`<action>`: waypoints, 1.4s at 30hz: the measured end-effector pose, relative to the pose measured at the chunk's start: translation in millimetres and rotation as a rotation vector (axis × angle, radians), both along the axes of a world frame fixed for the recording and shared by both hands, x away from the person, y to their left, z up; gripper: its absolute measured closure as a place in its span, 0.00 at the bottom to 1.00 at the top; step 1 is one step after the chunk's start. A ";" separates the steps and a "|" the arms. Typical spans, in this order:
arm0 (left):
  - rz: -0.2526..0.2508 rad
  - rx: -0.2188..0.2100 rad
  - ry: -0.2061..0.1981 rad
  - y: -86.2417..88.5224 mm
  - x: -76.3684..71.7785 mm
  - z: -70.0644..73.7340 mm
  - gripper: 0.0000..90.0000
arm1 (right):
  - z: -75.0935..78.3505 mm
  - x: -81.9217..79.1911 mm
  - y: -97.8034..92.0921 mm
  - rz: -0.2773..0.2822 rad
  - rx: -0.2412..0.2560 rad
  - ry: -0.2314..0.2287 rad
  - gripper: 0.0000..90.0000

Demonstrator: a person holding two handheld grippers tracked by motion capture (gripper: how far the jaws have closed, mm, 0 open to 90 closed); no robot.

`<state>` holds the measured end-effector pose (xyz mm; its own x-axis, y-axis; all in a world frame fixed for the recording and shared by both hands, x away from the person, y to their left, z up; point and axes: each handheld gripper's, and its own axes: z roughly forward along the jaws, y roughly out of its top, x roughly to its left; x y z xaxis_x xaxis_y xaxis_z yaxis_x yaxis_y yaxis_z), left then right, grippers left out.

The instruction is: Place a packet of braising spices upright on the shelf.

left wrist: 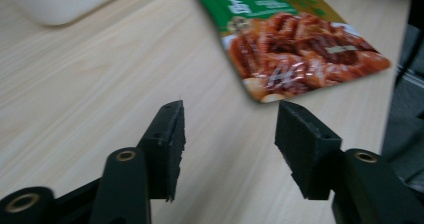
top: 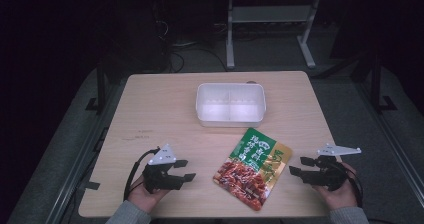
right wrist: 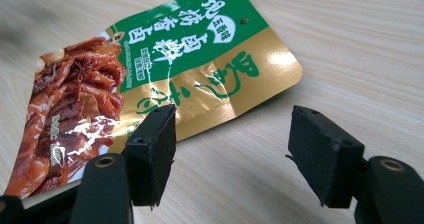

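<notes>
- my left hand-held gripper (top: 181, 169) hovers low over the table (top: 150, 114), jaws apart with nothing between them, aimed toward the food pouch (top: 253, 167).
- my right hand-held gripper (top: 301, 166) sits just right of that pouch, jaws also spread and empty.
- the food pouch lies flat on the table between the two grippers, touching neither, green top end angled toward the white container (top: 230, 104).
- that container stands farther back, mid-table, apart from the pouch.

The food pouch (left wrist: 295, 44) is blurred, its upper part cut off in the left gripper view.
</notes>
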<state>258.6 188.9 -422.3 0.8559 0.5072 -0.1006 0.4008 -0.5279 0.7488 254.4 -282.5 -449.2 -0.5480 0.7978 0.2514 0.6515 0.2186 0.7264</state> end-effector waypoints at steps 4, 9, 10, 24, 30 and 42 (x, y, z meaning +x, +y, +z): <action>-0.060 0.056 -0.004 -23.3 -1.9 -1.5 0.60 | 0.9 -1.1 -1.2 -0.009 0.003 -0.007 0.39; -0.113 0.094 0.008 -51.0 1.8 -5.3 0.66 | 1.5 -1.6 -1.2 -0.013 -0.006 -0.009 0.39; -0.124 0.094 0.007 -56.0 1.9 -6.3 0.69 | 1.8 -2.2 -1.8 -0.014 -0.004 -0.009 0.39; -0.188 0.187 0.016 -97.0 6.5 -9.0 0.86 | 4.0 0.5 -0.8 -0.010 -0.014 -0.008 0.39; -0.206 0.233 0.028 -106.1 11.1 -14.8 0.99 | 8.0 18.0 2.4 -0.006 -0.044 0.006 0.40; -0.213 0.291 0.078 -113.8 18.3 -24.2 1.00 | 2.3 68.6 4.2 -0.014 -0.018 0.119 0.45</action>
